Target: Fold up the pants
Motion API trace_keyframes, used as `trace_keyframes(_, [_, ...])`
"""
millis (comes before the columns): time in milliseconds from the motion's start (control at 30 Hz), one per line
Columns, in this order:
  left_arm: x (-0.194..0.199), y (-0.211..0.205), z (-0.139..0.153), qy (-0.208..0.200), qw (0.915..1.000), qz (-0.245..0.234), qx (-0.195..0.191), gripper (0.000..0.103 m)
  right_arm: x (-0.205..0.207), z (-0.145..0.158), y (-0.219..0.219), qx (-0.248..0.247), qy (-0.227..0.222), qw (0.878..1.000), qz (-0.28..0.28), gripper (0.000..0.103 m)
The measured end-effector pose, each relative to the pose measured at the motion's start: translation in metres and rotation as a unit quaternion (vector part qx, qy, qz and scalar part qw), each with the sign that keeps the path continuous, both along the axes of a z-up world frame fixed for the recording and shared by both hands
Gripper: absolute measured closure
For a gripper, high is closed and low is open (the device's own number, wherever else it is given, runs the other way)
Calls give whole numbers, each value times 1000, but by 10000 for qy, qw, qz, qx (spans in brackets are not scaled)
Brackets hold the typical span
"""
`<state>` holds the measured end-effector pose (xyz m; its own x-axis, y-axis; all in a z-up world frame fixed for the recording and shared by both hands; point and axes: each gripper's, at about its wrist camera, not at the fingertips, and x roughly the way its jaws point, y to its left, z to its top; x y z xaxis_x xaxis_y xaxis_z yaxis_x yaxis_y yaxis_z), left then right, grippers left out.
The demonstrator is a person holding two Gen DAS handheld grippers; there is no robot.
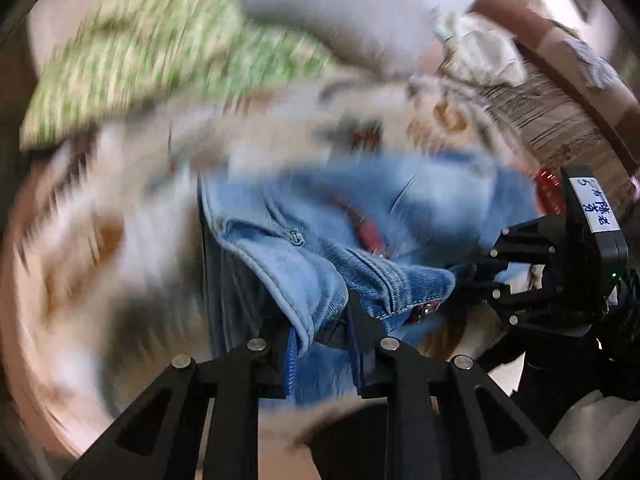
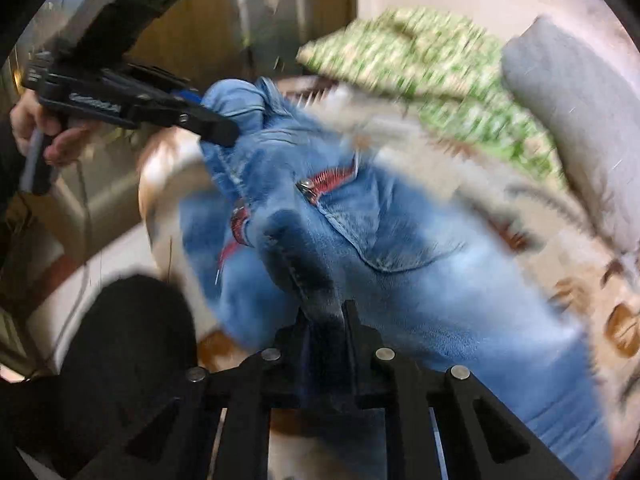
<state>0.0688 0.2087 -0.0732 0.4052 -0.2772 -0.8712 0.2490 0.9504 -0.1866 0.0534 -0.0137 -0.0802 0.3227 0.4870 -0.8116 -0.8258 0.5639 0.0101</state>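
Note:
Light blue denim pants (image 1: 360,216) with a red belt hang above a patterned bed cover; both views are motion-blurred. My left gripper (image 1: 320,320) is shut on the waistband near the button. My right gripper (image 2: 324,312) is shut on a dark fold of the waistband. In the left wrist view the right gripper (image 1: 496,276) is at the right, holding the denim. In the right wrist view the left gripper (image 2: 224,130) is at the upper left, clamping the pants (image 2: 400,248).
A green patterned cushion (image 1: 160,52) and a grey pillow (image 1: 340,8) lie at the back of the bed. A woven basket (image 1: 552,120) stands at the right. Wooden furniture (image 2: 224,20) and floor show beyond the bed's edge.

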Motion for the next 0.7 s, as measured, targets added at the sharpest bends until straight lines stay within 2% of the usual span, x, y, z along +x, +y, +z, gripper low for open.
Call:
trace_keyframes(33, [-3, 3, -24, 204, 9996, 94, 191, 66, -4, -17, 6, -188, 50, 9998, 3, 82])
trace_keyframes(67, [-3, 6, -43, 359, 9986, 238, 316, 45, -6, -32, 13, -398, 47, 9992, 20, 75])
trace_keyframes(100, [-4, 12, -58, 372, 9981, 422, 252, 43, -8, -44, 17, -533, -52, 9986, -24, 72])
trace_keyframes(133, [-7, 16, -62, 170, 9982, 568, 69, 43, -9, -45, 17, -480, -189, 9986, -97, 55])
trace_keyframes(167, [-8, 15, -59, 130, 9978, 644, 44, 43, -9, -44, 16, -475, -333, 9980, -241, 26])
trace_keyframes(200, [-9, 12, -56, 106, 9977, 662, 125, 43, -6, -42, 14, -547, -391, 9969, -410, 16])
trace_keyframes(233, [-8, 5, -53, 99, 9977, 606, 286, 42, -3, -41, 11, -525, -269, 9975, -397, 9])
trace_keyframes(300, [-7, -4, -42, 136, 9966, 549, 603, 42, 0, -39, 6, -502, -78, 9982, -313, 9])
trace_keyframes(333, [-10, -6, -30, 25, 9958, 618, 674, 32, -2, -35, 2, -558, -77, 9980, -304, 9])
trace_keyframes(367, [-15, -8, -13, -270, 9933, 758, 828, 14, -3, -30, -2, -554, -120, 9979, -319, 9])
trace_keyframes(400, [-20, -10, 3, -565, 9896, 863, 998, 9, -8, -20, -12, -452, -194, 9981, -364, 9])
trace_keyframes(467, [-30, -17, 35, -1165, 9819, 876, 1213, 6, -14, -2, -36, -209, -254, 9980, -541, 9])
trace_keyframes(533, [-32, -30, 61, -1485, 9773, 741, 1317, 2, -20, 13, -72, 22, -268, 9959, -864, 9])
trace_keyframes(600, [-28, -57, 79, -1718, 9769, 350, 1224, 1, -22, 23, -115, 225, -158, 9901, -1377, 9])
trace_keyframes(700, [-18, -102, 88, -1881, 9767, -224, 1012, 1, -20, 26, -192, 578, 207, 9675, -2454, 9])
